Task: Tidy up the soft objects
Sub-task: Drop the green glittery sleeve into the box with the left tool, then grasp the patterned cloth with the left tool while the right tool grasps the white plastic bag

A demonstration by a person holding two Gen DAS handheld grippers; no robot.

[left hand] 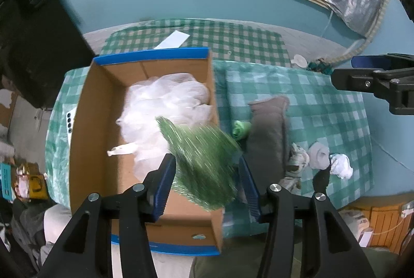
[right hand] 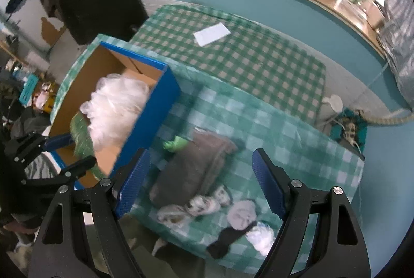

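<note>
my left gripper (left hand: 207, 185) stands part open with the green mesh cloth (left hand: 204, 161) loose between the jaws, over the cardboard box's (left hand: 103, 107) near right corner (pad contact unclear). my right gripper (right hand: 201, 185), wide and empty, hovers nearer the grey towel (right hand: 191, 172).

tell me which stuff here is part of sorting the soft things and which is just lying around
Part of the job:
- cardboard box
- clear plastic bags
- green mesh cloth
- grey towel
- small green item
- socks

Just lying about:
- white card
- checked tablecloth
</note>
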